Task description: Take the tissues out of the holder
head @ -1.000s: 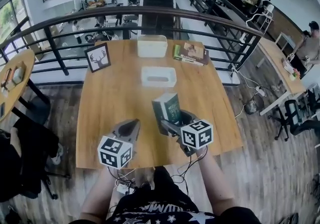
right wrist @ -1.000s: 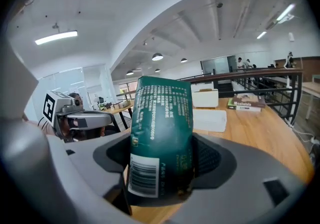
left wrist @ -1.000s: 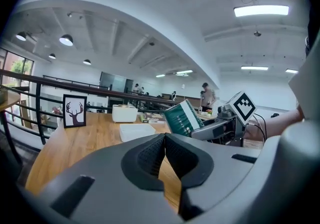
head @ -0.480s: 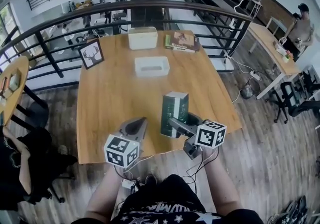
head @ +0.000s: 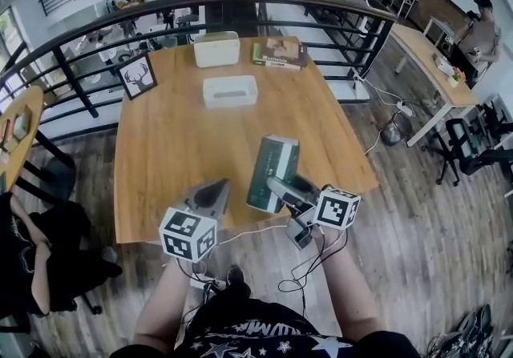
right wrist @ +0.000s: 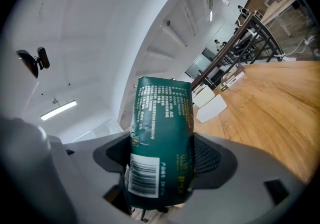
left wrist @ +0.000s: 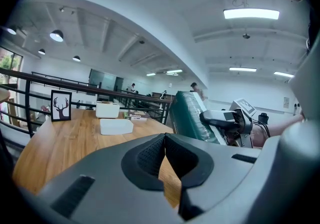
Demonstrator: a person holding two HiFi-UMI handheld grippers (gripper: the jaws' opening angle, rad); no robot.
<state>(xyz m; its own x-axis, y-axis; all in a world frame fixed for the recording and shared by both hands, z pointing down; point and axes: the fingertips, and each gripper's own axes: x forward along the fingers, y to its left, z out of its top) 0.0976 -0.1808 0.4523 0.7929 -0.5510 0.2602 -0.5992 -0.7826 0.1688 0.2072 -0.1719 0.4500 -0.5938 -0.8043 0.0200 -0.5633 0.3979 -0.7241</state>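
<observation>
- At lower centre of the head view, found right gripper (head: 276, 186) with fingers clamped on both sides of a green tissue pack (head: 272, 172).
- Confirmed in the right gripper view: right gripper (right wrist: 160, 165) fingers pressed against the lower end of the tissue pack (right wrist: 161, 133), barcode label facing the camera.
- Noted pack tilted, top end leaning toward upper right of the frame, over the near edge of the desk (head: 160, 148).
- Found left gripper (head: 212, 191) at lower left, beside the pack and apart from it.
- Confirmed in the left gripper view: left gripper (left wrist: 164, 153) fingers closed tip to tip, nothing between them.
- Located white holder (head: 230, 92) with a slot on top at upper centre of the desk, well apart from the pack.
- Recorded behind it, along the far edge: white box (head: 217, 50), book (head: 279, 53), framed deer picture (head: 135, 76).
</observation>
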